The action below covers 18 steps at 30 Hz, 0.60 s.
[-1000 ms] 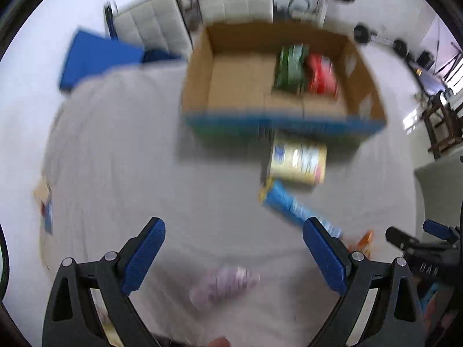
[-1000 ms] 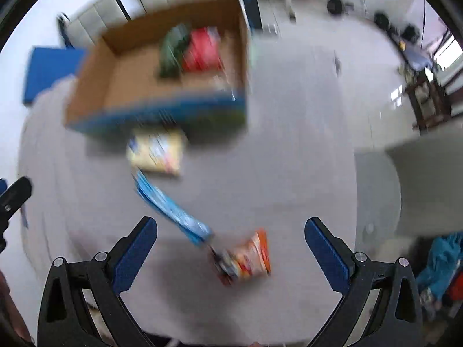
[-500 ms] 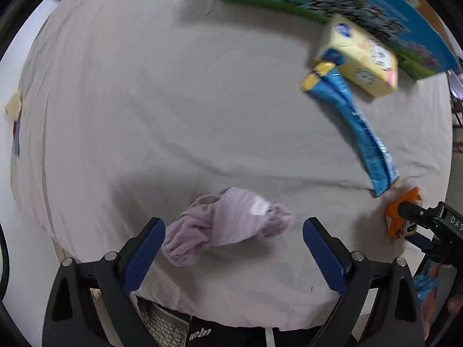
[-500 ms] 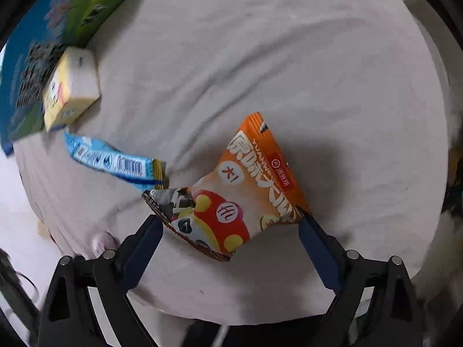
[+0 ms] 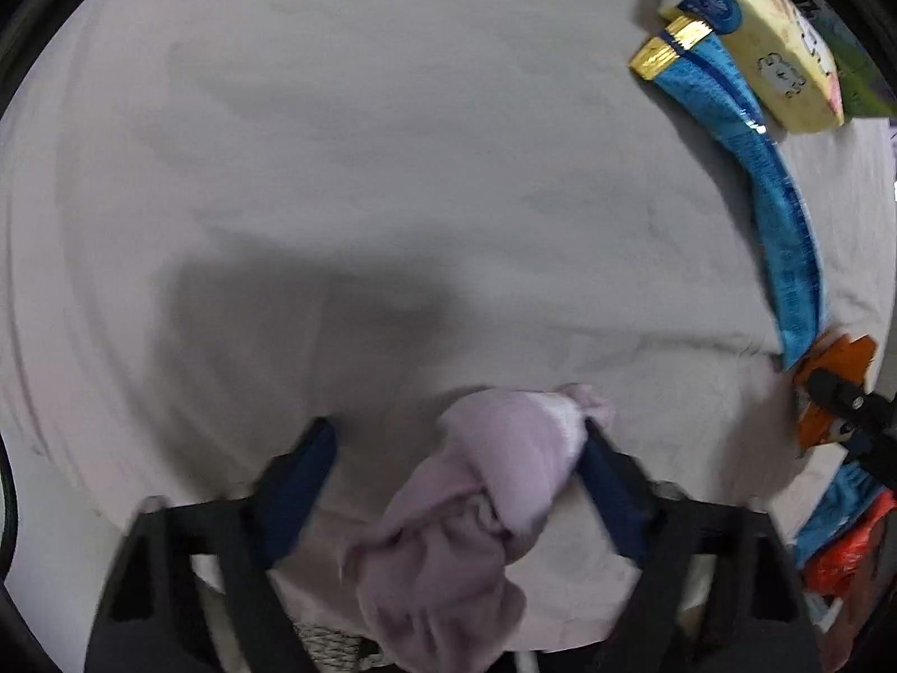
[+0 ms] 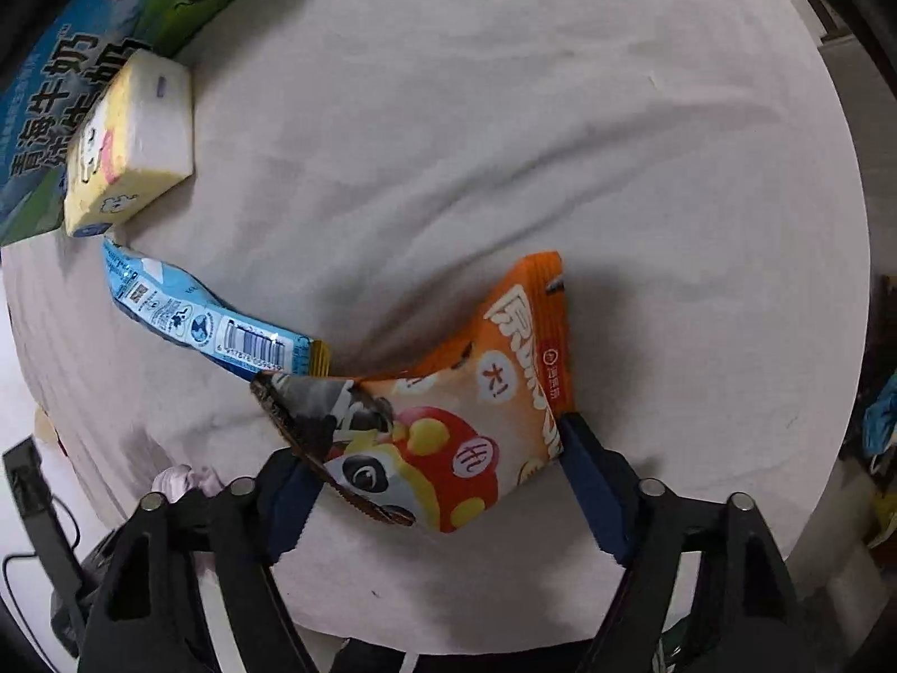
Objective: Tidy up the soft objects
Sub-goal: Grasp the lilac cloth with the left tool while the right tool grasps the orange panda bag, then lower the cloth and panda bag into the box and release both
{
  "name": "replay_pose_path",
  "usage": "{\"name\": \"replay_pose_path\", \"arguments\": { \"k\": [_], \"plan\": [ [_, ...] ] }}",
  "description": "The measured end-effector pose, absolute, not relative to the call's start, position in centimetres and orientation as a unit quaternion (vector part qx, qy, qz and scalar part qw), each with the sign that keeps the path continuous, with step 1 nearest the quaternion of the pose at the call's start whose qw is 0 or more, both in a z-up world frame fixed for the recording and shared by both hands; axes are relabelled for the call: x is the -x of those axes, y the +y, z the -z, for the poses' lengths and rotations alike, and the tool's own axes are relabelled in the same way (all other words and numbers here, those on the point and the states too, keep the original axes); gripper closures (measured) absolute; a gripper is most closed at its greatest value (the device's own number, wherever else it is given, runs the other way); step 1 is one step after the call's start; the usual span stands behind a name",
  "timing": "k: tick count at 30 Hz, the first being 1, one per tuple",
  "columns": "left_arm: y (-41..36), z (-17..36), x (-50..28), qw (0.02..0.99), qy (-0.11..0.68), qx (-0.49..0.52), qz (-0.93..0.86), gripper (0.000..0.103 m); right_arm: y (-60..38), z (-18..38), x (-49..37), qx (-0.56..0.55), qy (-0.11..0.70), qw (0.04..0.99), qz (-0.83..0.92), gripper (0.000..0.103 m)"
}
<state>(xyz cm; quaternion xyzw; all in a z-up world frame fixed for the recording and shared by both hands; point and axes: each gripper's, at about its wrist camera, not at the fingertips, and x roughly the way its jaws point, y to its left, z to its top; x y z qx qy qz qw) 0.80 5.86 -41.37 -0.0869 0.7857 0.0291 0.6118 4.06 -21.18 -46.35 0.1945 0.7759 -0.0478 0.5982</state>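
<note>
A crumpled pale pink cloth (image 5: pixel 476 510) lies on the grey sheet between the fingers of my left gripper (image 5: pixel 457 448). The gripper is open, its right finger touching the cloth. An orange snack bag (image 6: pixel 454 426) lies between the fingers of my right gripper (image 6: pixel 431 476), which is open with both pads close to the bag's sides. The bag's edge also shows in the left wrist view (image 5: pixel 830 387), and the cloth shows in the right wrist view (image 6: pixel 179 479).
A long blue packet (image 5: pixel 751 179) (image 6: pixel 190 319) and a yellow tissue pack (image 5: pixel 768 50) (image 6: pixel 129 146) lie farther out, beside the printed side of the cardboard box (image 6: pixel 73 61). The grey sheet (image 5: pixel 336 168) covers the table, whose front edge is close.
Both grippers have dropped and moved forward: the left from high above the table to straddle the pink cloth, the right to straddle the orange bag. The box has gone mostly out of view.
</note>
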Motion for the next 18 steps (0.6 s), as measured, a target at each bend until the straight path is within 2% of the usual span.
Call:
{"name": "replay_pose_path", "arguments": {
  "k": [1,2,4,11,18],
  "plan": [
    [5.6,41.3,-0.7,0.615,0.783,0.087,-0.03,0.041,-21.1,46.3,-4.2,-0.193,0.775,0.599,0.047,0.025],
    [5.1,41.0,-0.7,0.622,0.778,0.086,-0.026,0.056,-21.1,46.1,-4.3,-0.187,0.774,0.602,0.046,0.026],
    [4.2,40.5,-0.5,0.627,0.775,0.082,-0.021,0.062,-20.6,45.7,-4.3,-0.172,0.771,0.611,0.048,0.027],
    [0.0,37.1,-1.0,0.657,0.753,0.049,0.001,0.063,-20.9,43.2,-4.1,-0.15,0.755,0.637,0.042,0.029],
    [-3.1,30.0,-2.5,0.703,0.706,0.081,0.036,0.063,-19.8,37.4,-4.6,-0.16,0.717,0.678,0.014,0.029]
  ]
}}
